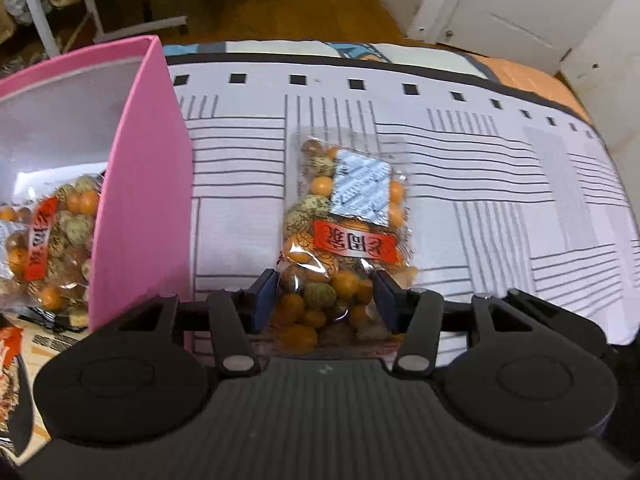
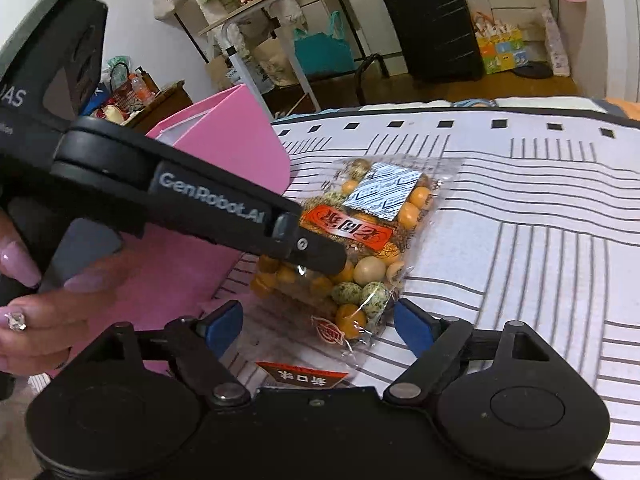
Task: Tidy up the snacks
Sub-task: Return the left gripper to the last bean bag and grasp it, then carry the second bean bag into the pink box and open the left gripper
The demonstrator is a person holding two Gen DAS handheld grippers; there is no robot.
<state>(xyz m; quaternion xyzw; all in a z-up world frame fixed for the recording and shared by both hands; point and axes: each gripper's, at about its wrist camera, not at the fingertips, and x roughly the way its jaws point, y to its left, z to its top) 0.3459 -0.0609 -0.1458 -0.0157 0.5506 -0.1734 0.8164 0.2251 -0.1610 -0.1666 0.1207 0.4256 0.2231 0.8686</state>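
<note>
Snack bag is lying between the left gripper's parted pads, unpinched — right gripper is hovering spread; only left view is showing the box's bags.

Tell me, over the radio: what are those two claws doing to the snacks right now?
Left gripper straddling near end of snack bag on the bed. Right gripper open at same bag. Pink box alongside, one bag inside. Nothing blocking.

Home bedroom: patterned bedsheet fills frame centre; black suitcase upper right; white door upper right; wooden floor top; cluttered folding desk upper centre.
</note>
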